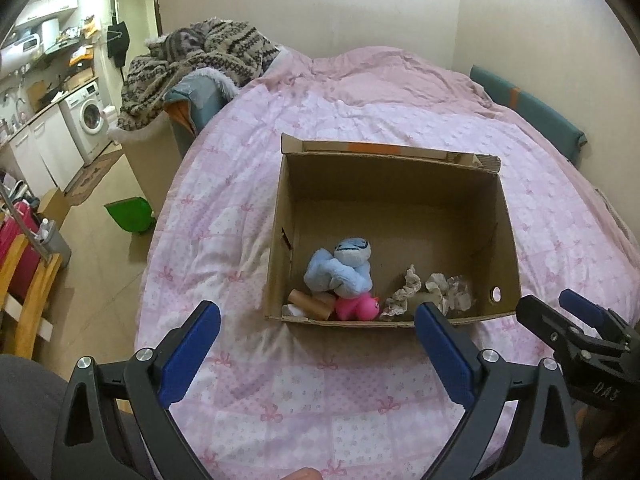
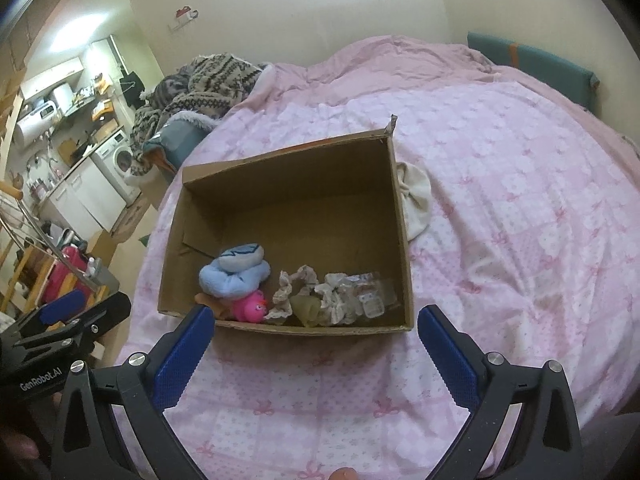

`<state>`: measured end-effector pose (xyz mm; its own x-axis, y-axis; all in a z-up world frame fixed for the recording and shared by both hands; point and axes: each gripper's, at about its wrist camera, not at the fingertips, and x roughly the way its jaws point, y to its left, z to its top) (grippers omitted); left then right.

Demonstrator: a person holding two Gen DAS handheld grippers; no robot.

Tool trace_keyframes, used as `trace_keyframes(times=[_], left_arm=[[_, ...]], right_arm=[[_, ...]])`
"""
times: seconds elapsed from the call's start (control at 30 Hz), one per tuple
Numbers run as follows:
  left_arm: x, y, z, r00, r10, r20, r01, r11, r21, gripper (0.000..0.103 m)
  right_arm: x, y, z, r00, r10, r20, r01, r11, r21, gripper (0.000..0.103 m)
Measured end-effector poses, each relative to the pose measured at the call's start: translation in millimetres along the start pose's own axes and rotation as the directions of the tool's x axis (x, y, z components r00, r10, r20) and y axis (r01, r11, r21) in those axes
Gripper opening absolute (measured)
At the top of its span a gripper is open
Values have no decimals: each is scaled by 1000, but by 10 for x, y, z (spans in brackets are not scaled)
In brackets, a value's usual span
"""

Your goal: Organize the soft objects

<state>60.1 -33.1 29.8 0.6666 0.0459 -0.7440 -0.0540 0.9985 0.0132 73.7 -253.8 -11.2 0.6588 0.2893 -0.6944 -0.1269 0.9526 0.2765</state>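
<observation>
An open cardboard box (image 1: pixel 392 176) (image 2: pixel 304 184) sits on the pink quilt. Along its near wall lie a light-blue plush (image 1: pixel 340 268) (image 2: pixel 236 270), a pink toy (image 1: pixel 358 306) (image 2: pixel 252 306), pale scrunchies (image 1: pixel 404 292) (image 2: pixel 292 292) and brown tubes (image 1: pixel 312 302). A white cloth (image 2: pixel 416 204) lies on the quilt against the box's right side. My left gripper (image 1: pixel 318 320) hangs open and empty just before the box. My right gripper (image 2: pixel 316 320) is open and empty too, beside the left one (image 2: pixel 80 312); the left wrist view shows it at the right edge (image 1: pixel 568 316).
The pink quilt (image 1: pixel 320 380) covers the whole bed. A patterned knit blanket (image 1: pixel 200 60) is heaped at the bed's far left corner. A teal cushion (image 1: pixel 532 108) lines the right wall. A green dustpan (image 1: pixel 128 212) lies on the floor at left, with kitchen units and a washing machine (image 1: pixel 90 116) beyond.
</observation>
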Motion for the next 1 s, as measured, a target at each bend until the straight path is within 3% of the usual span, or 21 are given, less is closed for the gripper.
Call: trace_keyframes(times=[0.33, 1.0], left_arm=[[-5, 131, 27, 997, 76, -6, -76, 997, -3, 97], [27, 136, 33, 998, 61, -18, -61, 998, -28, 97]], right_arm=[[16, 131, 33, 999, -45, 15, 46, 995, -85, 103], [16, 93, 31, 999, -49, -1, 49, 996, -68, 103]])
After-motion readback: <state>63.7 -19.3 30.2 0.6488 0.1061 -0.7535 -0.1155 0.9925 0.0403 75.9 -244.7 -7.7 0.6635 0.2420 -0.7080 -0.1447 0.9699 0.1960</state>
